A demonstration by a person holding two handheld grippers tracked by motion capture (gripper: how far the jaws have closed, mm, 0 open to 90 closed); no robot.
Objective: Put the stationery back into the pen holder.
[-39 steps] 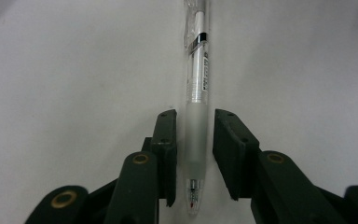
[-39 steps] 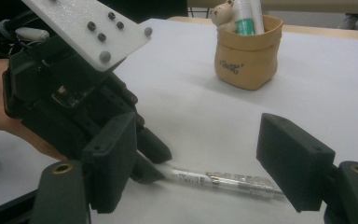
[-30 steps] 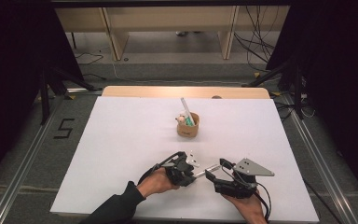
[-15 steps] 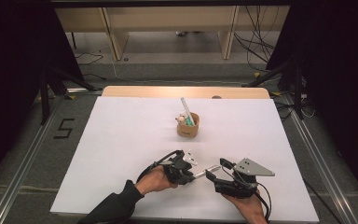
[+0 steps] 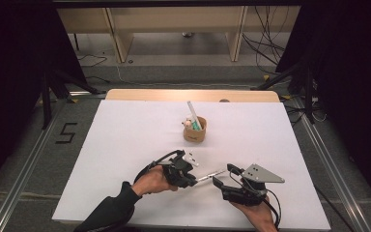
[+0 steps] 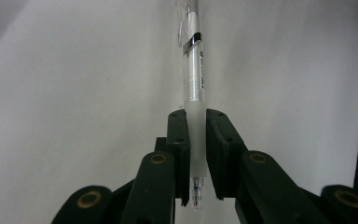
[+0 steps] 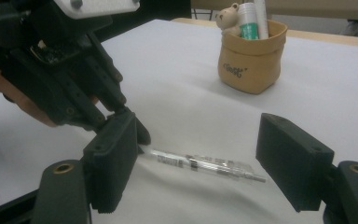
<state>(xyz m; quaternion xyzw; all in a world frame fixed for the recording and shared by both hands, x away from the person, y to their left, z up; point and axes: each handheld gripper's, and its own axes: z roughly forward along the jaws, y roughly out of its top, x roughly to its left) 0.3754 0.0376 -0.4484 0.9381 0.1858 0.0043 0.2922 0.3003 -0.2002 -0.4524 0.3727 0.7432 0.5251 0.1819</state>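
My left gripper [image 5: 192, 179] is shut on the frosted grip of a clear pen [image 5: 210, 174]. In the left gripper view the pen [image 6: 196, 70] runs straight ahead from between the pads over the white table. My right gripper [image 5: 223, 175] faces it from the right, open. In the right gripper view the pen [image 7: 200, 164] lies level just above the table between my wide-apart jaws, touching neither pad. My left gripper [image 7: 135, 133] holds its far end there. A tan soft holder [image 5: 194, 130] with a bear figure, a glue stick and a white pen stands beyond.
The white table top [image 5: 125, 145] spreads wide on both sides of the hands. The tan holder [image 7: 251, 60] stands a short way behind the pen. A wooden strip [image 5: 174, 94] borders the table's far edge. Cables trail from both grippers.
My left hand has risen slightly and shifted a little, carrying the pen with it. The right hand has stayed where it was.
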